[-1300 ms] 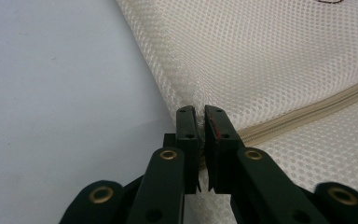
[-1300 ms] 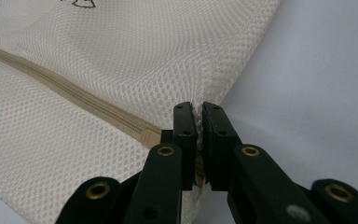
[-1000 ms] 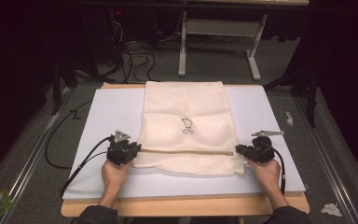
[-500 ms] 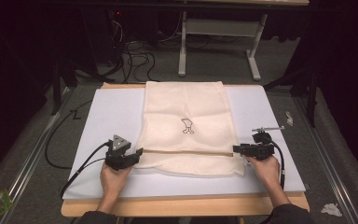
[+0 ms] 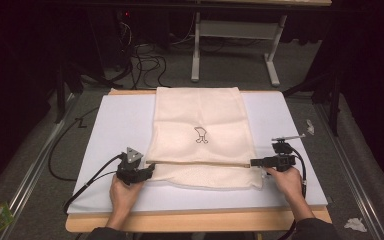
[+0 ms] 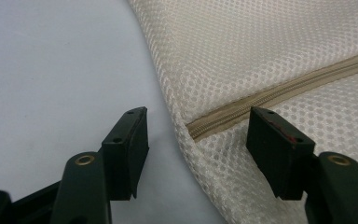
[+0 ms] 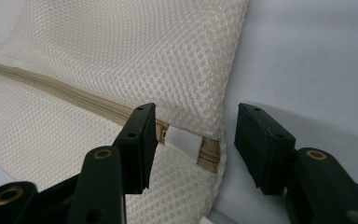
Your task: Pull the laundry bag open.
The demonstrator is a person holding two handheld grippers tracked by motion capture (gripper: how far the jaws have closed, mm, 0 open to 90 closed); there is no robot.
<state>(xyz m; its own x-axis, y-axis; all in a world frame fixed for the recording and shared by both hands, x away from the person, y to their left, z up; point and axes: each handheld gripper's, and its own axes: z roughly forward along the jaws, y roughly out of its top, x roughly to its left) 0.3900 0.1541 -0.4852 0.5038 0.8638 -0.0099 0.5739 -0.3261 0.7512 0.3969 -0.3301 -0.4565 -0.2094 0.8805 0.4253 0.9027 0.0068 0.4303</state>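
Left gripper (image 5: 149, 171) just opened, mesh bag (image 5: 200, 135) released

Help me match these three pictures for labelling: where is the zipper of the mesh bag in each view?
High view: the zipper runs level across the lower part of the mesh bag, between the two grippers.
Left gripper view: its end sits at the bag's edge, running up to the right.
Right gripper view: its other end, with a white tab, lies between the open jaws.
Shared landmark: the white table mat.
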